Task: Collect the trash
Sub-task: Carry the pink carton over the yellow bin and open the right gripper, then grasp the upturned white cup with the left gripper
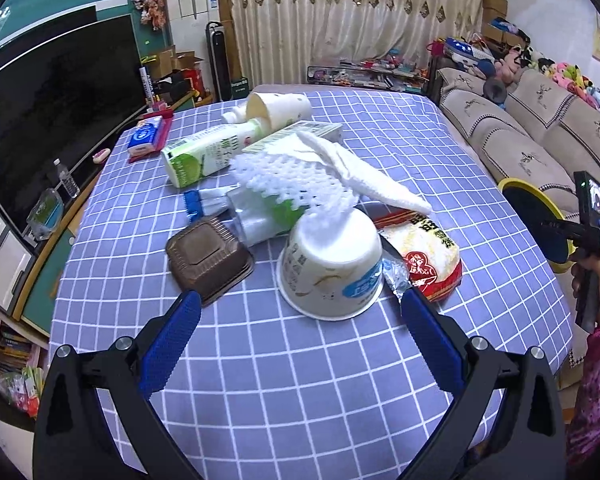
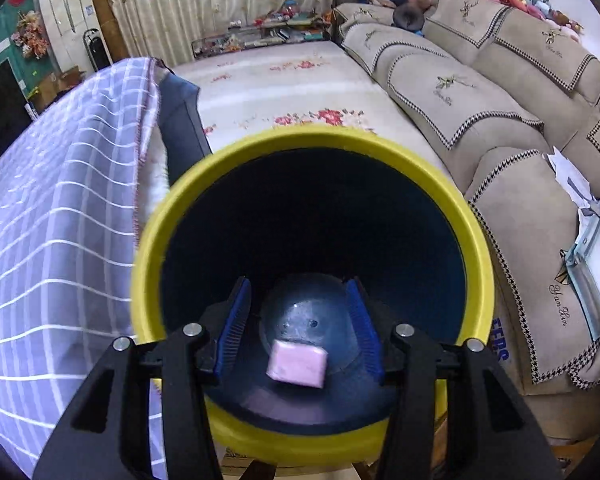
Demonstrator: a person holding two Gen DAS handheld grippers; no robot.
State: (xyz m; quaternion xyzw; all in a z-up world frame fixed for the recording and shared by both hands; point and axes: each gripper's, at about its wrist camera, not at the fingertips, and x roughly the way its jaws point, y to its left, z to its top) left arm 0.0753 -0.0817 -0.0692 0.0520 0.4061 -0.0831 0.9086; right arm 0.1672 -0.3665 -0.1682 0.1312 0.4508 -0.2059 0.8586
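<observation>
left gripper (image 1: 300,300): black frame, blue ribbed pads, silver screws | right gripper (image 2: 300,312): same | sleeve (image 1: 596,380): pink patterned

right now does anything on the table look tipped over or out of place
Yes. The paper cup stands upside down with white foam netting draped over its base, the green carton lies on its side, and a second cup is toppled behind it.

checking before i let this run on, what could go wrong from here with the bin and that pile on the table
1. The pink block looks to be loose between the open jaws of the right gripper, over the mouth of the yellow-rimmed bin; it could catch on a pad.
2. The left gripper faces the upturned paper cup, which the white foam net rests on; lifting the cup may drag the net and the tissue off the pile.
</observation>
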